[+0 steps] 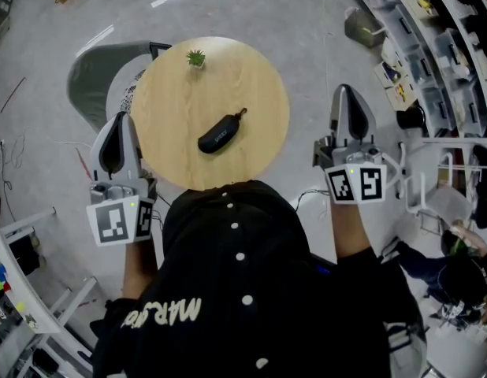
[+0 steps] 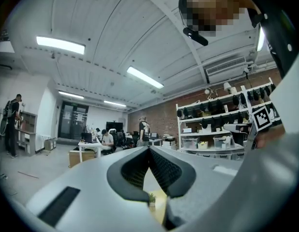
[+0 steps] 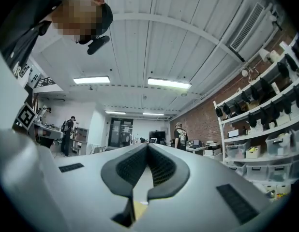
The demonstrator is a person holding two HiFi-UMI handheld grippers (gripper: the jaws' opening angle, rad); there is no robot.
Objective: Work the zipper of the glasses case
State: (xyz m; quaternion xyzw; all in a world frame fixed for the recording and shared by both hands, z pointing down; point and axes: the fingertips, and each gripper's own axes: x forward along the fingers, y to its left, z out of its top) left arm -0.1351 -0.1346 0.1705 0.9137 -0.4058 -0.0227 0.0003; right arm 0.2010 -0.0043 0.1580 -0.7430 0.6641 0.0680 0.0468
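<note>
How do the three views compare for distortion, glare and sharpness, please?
Head view: mild bending at the edges, pale glare streaks on the floor, the glasses case on the table sharp. Left gripper view: strong fisheye curve, black corners, bright ceiling lamp, the shut left claw soft up close. Right gripper view: the same curve, right claw equally soft.

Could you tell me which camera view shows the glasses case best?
The head view: the whole glasses case lies in plain sight on the round table. Both gripper views aim out at the room, and neither shows the case.
</note>
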